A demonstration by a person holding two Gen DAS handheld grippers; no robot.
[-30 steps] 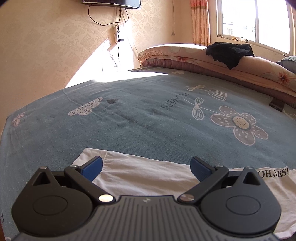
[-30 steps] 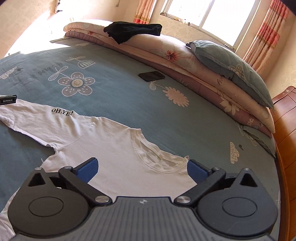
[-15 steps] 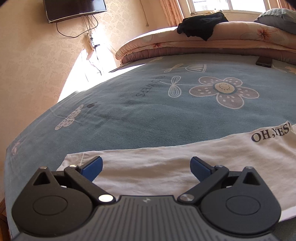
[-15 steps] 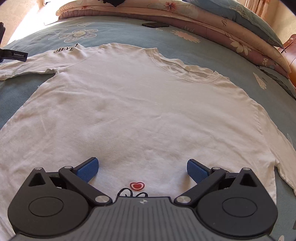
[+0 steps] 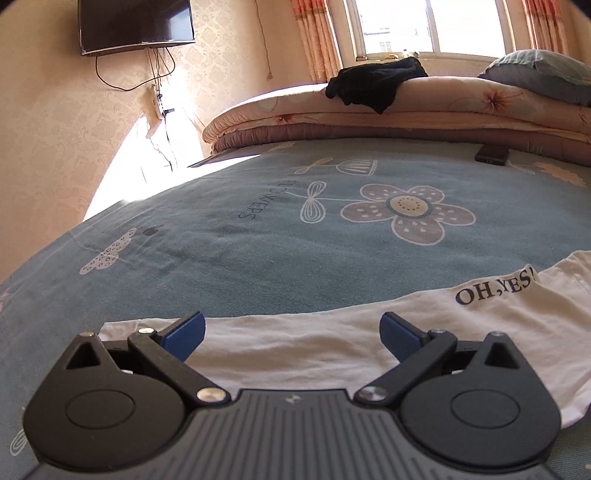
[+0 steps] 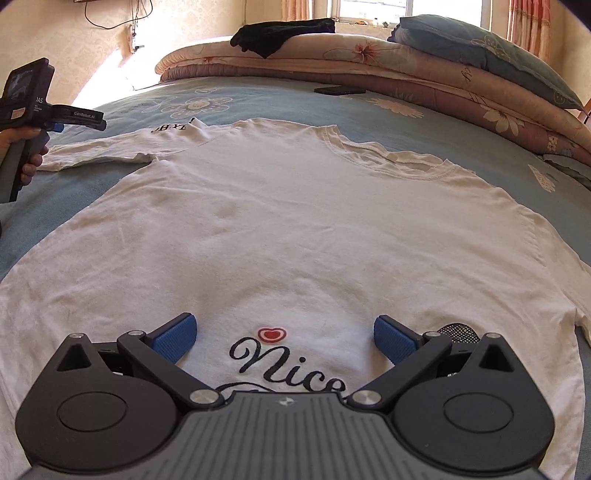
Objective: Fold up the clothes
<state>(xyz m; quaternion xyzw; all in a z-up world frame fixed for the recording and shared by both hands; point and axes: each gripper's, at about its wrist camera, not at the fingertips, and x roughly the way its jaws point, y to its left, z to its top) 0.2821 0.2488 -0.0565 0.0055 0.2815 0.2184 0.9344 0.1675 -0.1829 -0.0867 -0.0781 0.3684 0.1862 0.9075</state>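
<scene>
This is a bedroom in a home. A bed [image 5: 258, 236] with a blue flower-printed sheet is filling most of both views. Folded floral quilts [image 6: 406, 62] are lying stacked along its far edge, with a grey-blue pillow [image 6: 480, 48] resting on top and a dark garment [image 6: 280, 33] draped over them. A wall-mounted television [image 5: 136, 24] is hanging on patterned wallpaper, its cables trailing down. Sunlight is coming through a window [image 5: 432, 26] framed by orange-striped curtains [image 5: 314, 37] — domestic furnishings throughout. A dark phone [image 5: 493, 153] is lying on the sheet near the quilts.
</scene>
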